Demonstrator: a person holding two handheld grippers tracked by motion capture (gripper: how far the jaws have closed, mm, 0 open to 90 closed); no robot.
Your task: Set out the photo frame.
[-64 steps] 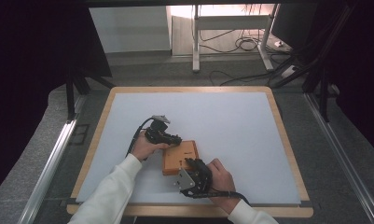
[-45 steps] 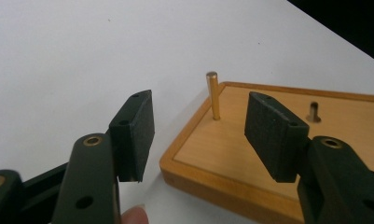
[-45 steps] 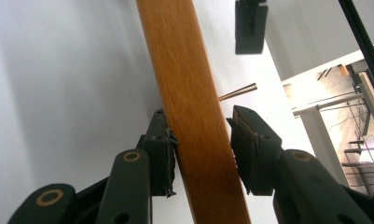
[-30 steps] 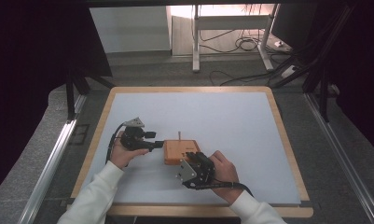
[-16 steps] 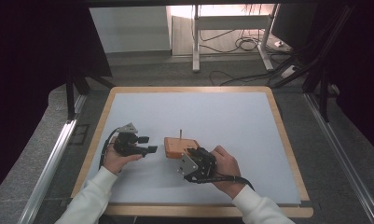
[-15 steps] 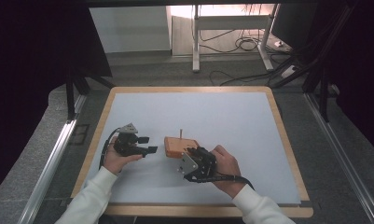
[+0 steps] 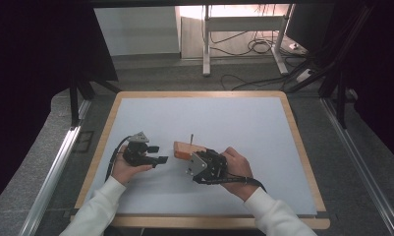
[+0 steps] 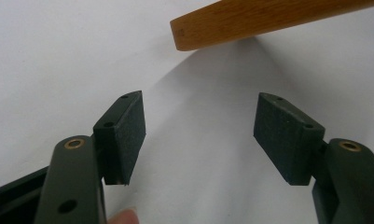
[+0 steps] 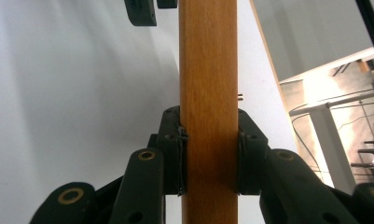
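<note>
A small wooden block [image 7: 187, 150] with a thin metal pin [image 7: 191, 137] standing up from it is held just above the white mat. My right gripper [image 7: 193, 158] is shut on it. In the right gripper view the block [image 9: 208, 84] runs straight up between the pads [image 9: 171, 154], which press on both its faces; the right gripper [image 9: 208, 156] jaws have just been closing on it. My left gripper [image 7: 158, 154] is open, a little left of the block and apart from it. From the left gripper [image 8: 198, 135] view the block's end [image 8: 250, 23] hangs beyond the empty pads.
The white mat lies in a wooden-framed tabletop [image 7: 302, 147], with bare room to the right and far side. Metal rails [image 7: 57, 167] run along both sides. Desk legs and cables [image 7: 243, 46] are on the floor beyond.
My left gripper let go of the block and drew back to the left. The right gripper tipped the block up off the mat and raised it slightly.
</note>
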